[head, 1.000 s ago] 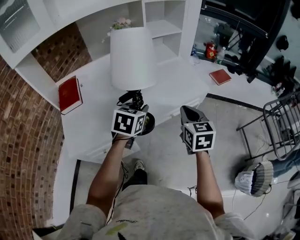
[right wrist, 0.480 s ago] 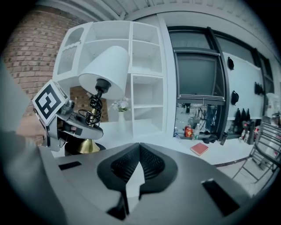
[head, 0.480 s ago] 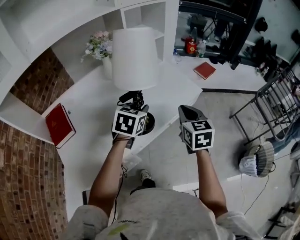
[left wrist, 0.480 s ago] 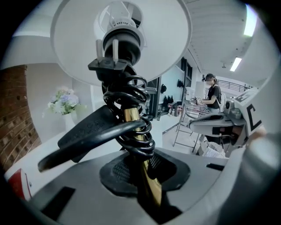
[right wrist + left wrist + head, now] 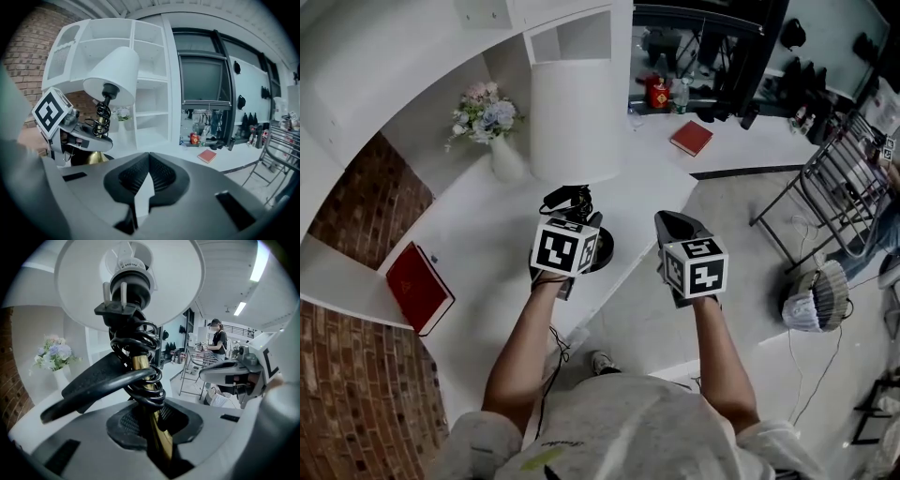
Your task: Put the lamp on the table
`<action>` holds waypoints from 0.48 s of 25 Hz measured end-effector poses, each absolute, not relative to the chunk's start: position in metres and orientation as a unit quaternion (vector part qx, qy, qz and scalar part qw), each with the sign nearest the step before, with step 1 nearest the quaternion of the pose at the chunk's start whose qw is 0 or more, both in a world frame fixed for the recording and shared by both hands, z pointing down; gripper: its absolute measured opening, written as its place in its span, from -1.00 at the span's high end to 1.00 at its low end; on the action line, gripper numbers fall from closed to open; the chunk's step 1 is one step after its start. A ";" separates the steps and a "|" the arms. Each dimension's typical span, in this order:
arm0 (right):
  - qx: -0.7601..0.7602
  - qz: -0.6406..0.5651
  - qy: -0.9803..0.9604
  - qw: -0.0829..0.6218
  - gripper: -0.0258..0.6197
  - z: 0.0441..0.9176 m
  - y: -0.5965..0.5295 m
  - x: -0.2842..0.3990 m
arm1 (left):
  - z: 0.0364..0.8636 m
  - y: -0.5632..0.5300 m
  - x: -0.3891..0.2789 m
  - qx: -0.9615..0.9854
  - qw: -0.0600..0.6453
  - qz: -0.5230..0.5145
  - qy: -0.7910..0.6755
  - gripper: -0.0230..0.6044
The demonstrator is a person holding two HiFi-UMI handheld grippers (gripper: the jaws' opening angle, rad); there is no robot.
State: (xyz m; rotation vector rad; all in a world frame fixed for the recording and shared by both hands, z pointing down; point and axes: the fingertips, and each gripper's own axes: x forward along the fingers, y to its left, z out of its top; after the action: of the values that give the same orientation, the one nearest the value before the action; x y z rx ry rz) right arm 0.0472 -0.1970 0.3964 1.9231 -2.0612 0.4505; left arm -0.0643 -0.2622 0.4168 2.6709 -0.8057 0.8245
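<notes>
Now left gripper (image 5: 581, 221) squeezes thin gold pole (image 5: 158, 439) of lamp (image 5: 574, 122), just under wound-up black cord (image 5: 140, 333). Lamp stands straight up, shade (image 5: 173, 282) on top. Round foot (image 5: 605, 251) sits low over table (image 5: 478, 225), near front edge; can't tell if touching. Table lies right below, so next move is likely down. Right gripper (image 5: 673, 228), jaws together and holding nothing, waits just beside lamp.

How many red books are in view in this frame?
2. The left red book lies on the white ledge by the brick wall. The far red book lies on the white counter at upper right. The lamp may hide others.
</notes>
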 end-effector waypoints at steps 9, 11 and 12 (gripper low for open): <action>0.680 0.156 -0.699 0.153 0.91 0.397 -0.206 0.043 | 0.418 -0.277 -0.062 0.920 0.117 0.275 -0.254 0.66; 0.682 0.157 -0.697 0.155 0.91 0.398 -0.208 0.042 | 0.419 -0.280 -0.062 0.921 0.117 0.274 -0.251 0.66; 0.682 0.156 -0.697 0.156 0.91 0.398 -0.210 0.041 | 0.419 -0.282 -0.062 0.921 0.117 0.273 -0.250 0.66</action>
State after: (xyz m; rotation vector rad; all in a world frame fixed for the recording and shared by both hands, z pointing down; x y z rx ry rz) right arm 0.0409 -0.2096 0.3980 1.9538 -1.9951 0.4471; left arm -0.0619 -0.2817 0.4195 2.6978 -0.7331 0.8001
